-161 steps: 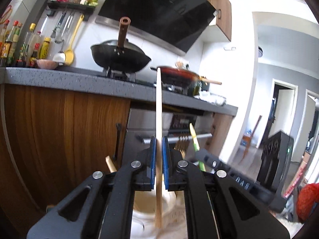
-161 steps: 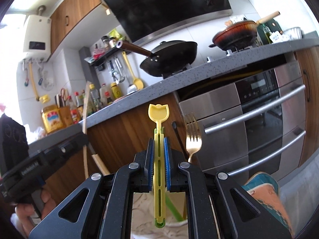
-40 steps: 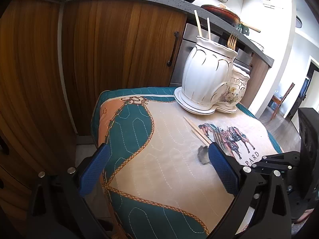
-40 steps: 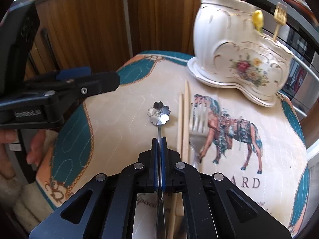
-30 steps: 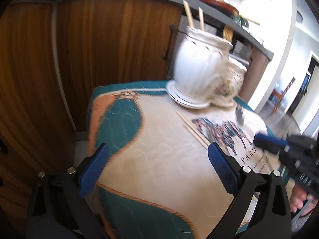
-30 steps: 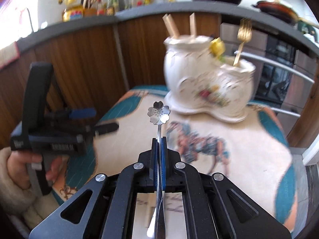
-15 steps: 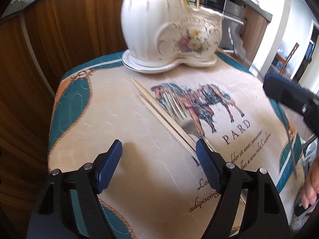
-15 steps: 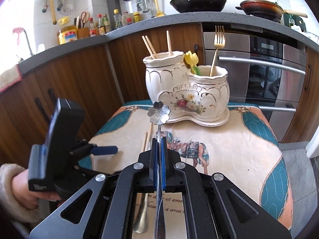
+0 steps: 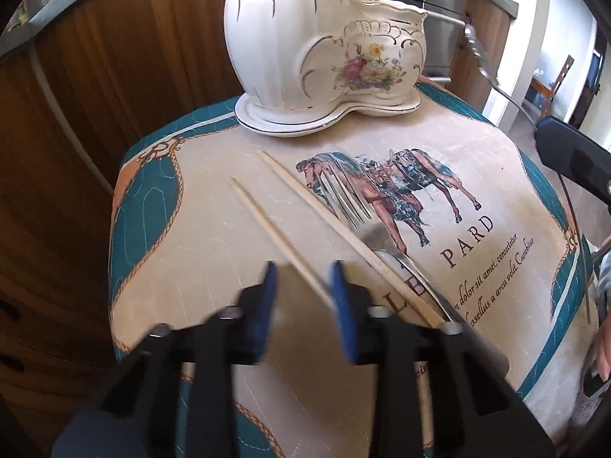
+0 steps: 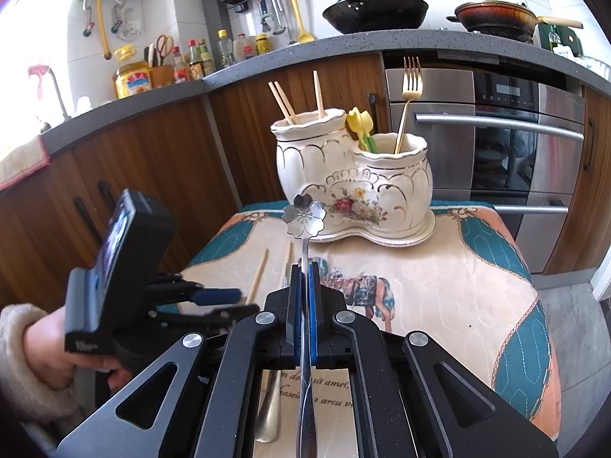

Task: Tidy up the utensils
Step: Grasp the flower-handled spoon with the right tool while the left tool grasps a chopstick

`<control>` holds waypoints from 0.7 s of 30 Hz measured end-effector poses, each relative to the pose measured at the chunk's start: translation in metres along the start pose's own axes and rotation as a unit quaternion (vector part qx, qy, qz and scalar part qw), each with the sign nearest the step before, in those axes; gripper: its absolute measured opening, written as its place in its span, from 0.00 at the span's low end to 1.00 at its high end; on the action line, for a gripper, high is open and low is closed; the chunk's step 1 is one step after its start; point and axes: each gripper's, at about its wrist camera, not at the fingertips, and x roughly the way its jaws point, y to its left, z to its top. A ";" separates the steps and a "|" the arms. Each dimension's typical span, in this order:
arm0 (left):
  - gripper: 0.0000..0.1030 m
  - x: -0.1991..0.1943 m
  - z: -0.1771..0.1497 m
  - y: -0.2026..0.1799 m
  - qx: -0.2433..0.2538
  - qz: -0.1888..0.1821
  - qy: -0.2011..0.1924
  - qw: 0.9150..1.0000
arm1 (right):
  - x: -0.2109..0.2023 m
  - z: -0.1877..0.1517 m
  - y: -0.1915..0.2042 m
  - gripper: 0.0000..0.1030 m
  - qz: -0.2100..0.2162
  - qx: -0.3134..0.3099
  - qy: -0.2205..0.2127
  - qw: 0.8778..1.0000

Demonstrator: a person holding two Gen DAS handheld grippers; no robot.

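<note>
Your left gripper (image 9: 301, 286), jaws just closing around the near chopstick (image 9: 280, 238) flat on the mat (image 9: 198, 236), isn't pinching yet; it's thin, light, stiff, rolls easily, so clamp near mid-shaft

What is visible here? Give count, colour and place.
Ceramic utensil holder: one, white with gold trim, far end of cloth.
Chopsticks in holder: three, wooden, taller compartment.
Gold fork: one, lower compartment.
Tulip-topped picks: count unclear, yellow-green, lower compartment.
Loose chopsticks: two, wooden, lying on cloth.
Silver fork: one, beside them.
Horse-print cloth: one, beige and teal.
Wok: one, black, on stove.
Right gripper: shut on silver flower spoon.
Left gripper: jaws have just been closing, one loose chopstick between them.
</note>
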 end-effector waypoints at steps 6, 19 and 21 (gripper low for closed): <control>0.08 -0.007 -0.004 0.016 -0.001 0.002 0.019 1.000 | -0.003 0.000 -0.002 0.04 -0.002 0.002 -0.004 1.000; 0.32 -0.006 -0.004 0.011 0.024 0.015 0.044 0.999 | 0.000 -0.001 -0.004 0.04 -0.003 0.006 -0.001 1.000; 0.28 -0.005 -0.003 0.011 0.026 0.014 0.046 0.999 | 0.000 -0.001 -0.004 0.04 -0.004 0.006 0.000 1.000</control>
